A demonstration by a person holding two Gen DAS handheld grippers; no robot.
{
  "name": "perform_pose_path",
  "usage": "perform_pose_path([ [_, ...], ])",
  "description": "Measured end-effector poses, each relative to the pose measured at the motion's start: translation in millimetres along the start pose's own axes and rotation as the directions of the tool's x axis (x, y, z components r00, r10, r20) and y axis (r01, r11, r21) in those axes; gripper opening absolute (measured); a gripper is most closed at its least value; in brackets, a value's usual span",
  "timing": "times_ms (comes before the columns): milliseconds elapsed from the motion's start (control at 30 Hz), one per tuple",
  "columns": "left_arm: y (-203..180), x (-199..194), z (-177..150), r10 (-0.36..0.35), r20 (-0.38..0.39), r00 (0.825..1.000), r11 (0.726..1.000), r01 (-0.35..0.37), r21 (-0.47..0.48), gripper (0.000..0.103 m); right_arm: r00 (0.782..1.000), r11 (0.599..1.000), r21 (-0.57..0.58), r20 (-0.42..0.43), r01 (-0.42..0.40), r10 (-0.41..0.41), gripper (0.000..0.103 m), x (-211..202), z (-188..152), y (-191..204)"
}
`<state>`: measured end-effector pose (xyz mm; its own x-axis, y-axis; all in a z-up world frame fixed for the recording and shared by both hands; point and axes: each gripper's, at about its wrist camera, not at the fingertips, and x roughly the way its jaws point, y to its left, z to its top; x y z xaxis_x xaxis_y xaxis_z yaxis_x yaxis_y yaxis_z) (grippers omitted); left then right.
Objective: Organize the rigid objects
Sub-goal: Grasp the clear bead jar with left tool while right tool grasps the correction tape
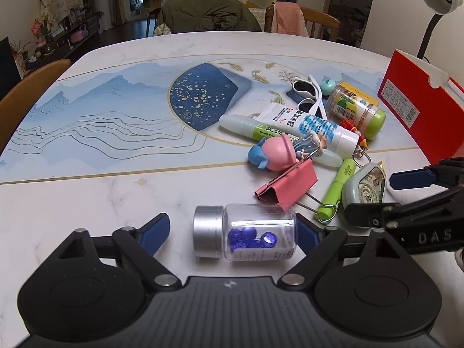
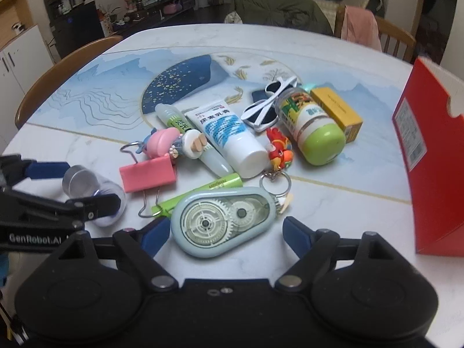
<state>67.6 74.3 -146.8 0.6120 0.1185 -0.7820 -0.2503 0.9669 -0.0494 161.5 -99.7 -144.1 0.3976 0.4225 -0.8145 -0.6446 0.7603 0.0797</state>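
Lying sideways between the wide-open left hand-held gripper [image 1: 232, 229], clear vial [image 1: 245, 235] awaits pinching; right hand-held gripper [image 2: 224, 232], gaping, empty, straddles tape dispenser [image 2: 221, 220] at 12 o'clock.

left tongs [image 1: 232, 229]: spread wide, low, level | right tongs [image 2: 224, 232]: spread wide, low, level

One clear vial [image 1: 255, 233], one tape dispenser [image 2: 221, 223], two tubes [image 2: 229, 137], one binder clip [image 2: 148, 174], one sunglasses [image 2: 268, 105].
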Motion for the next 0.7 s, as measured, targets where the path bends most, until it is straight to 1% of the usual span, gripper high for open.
perform_pose_path([
  [133,0.5,0.4,0.5,-0.009,0.002,1.000,1.000,0.009,0.004,0.082,1.000,0.999,0.037,-0.011,-0.010,0.011,0.086,5.4,4.7,-3.1],
  [200,1.0,0.5,0.5,-0.014,0.000,1.000,1.000,0.014,0.007,0.077,1.000,0.999,0.049,-0.014,-0.014,0.014,0.086,7.5,5.5,-4.1],
  [267,1.7,1.2,0.5,-0.021,-0.004,1.000,1.000,0.021,0.007,0.068,1.000,0.998,0.060,-0.018,-0.019,0.020,0.084,9.5,5.6,-4.4],
  [367,2.6,1.0,0.0,-0.023,-0.005,1.000,1.000,0.023,0.005,0.068,0.999,0.998,0.058,-0.013,-0.029,0.030,0.080,8.9,5.0,-3.6],
  [433,2.6,0.6,-0.3,-0.021,-0.005,1.000,1.000,0.021,0.008,0.068,1.000,0.998,0.053,-0.011,-0.027,0.027,0.073,8.4,5.5,-2.4],
  [700,3.8,-2.9,-1.5,-0.026,-0.010,1.000,1.000,0.026,-0.004,0.068,0.999,0.999,0.030,-0.012,-0.039,0.039,0.071,3.3,-0.3,1.2],
])
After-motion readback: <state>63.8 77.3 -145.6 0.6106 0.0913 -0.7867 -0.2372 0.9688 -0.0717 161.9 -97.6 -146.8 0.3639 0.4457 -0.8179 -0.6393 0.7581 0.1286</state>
